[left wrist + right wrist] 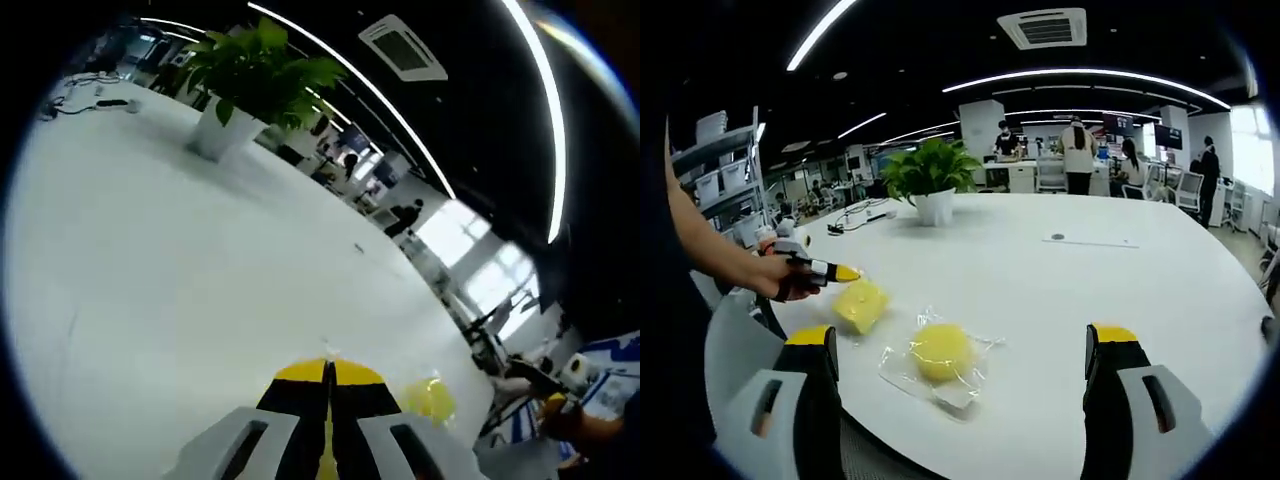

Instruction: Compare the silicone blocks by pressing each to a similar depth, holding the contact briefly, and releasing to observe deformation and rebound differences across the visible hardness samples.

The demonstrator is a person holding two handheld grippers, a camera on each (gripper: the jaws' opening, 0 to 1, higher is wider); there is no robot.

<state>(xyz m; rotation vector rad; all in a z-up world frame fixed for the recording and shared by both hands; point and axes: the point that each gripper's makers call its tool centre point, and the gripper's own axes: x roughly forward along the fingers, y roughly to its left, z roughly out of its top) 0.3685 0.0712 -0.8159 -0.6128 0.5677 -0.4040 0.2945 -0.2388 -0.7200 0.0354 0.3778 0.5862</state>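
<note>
Silicone samples are tested on a white surface (1120, 290), with the first press apparently in hand.

The left tongs (847, 273), held in a hand (780, 276), are seen closed together, their yellow tips brought to the upper edge of the square yellow block (861, 305); whether contact is actually made cannot be told. In the left gripper view the left tongs (328, 385) are shown pressed tip to tip, with a patch of yellow just beside them to the right. The right tongs (965, 345) are held wide apart, with the round yellow block (940, 351) lying between and just ahead of them on its clear wrapper (962, 396). A potted plant (931, 180) is seen well beyond both. A steady downward push into the square block is judged to come next, to a depth that can be matched on the round one.
</note>
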